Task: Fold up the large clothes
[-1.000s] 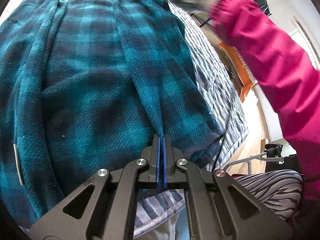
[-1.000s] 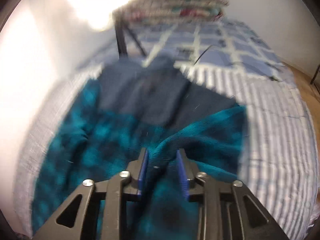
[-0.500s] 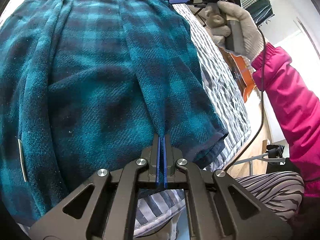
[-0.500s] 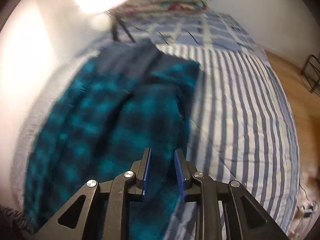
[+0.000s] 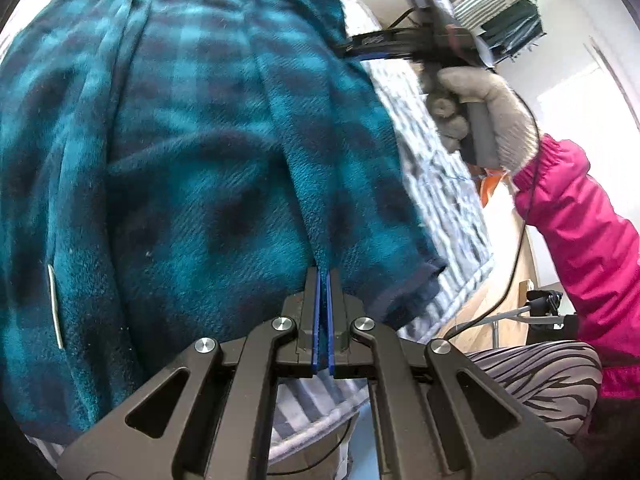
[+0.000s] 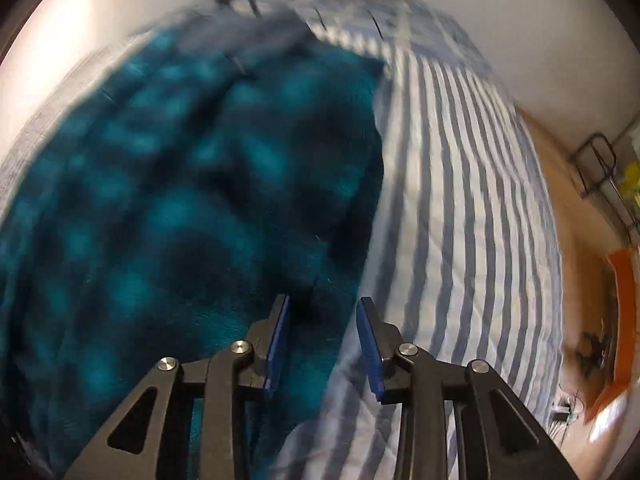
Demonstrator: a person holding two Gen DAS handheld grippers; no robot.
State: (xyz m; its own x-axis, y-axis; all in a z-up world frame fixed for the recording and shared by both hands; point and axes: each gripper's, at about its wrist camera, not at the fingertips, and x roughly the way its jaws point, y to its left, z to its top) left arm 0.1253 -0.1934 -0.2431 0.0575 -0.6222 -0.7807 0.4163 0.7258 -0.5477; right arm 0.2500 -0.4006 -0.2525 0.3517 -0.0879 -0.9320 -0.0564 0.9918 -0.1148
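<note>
Teal plaid fleece point(image 5: 192, 152) lies spread across my striped bed point(image 6: 460, 200). My left gripper point(image 5: 323, 280) is clenched on a fold of it near the cuffed end. My right gripper point(image 6: 322, 320), in a grey-gloved hand point(image 5: 480, 120), hangs over the fleece's edge; its jaws have just been opening and press on nothing.

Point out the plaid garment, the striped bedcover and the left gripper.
plaid garment point(image 5: 200, 160): left wrist view, on its teal checked body.
striped bedcover point(image 6: 460, 200): right wrist view, on a bare striped stretch.
left gripper point(image 5: 322, 276): left wrist view, at its fingertips, clamped on the fabric fold.
</note>
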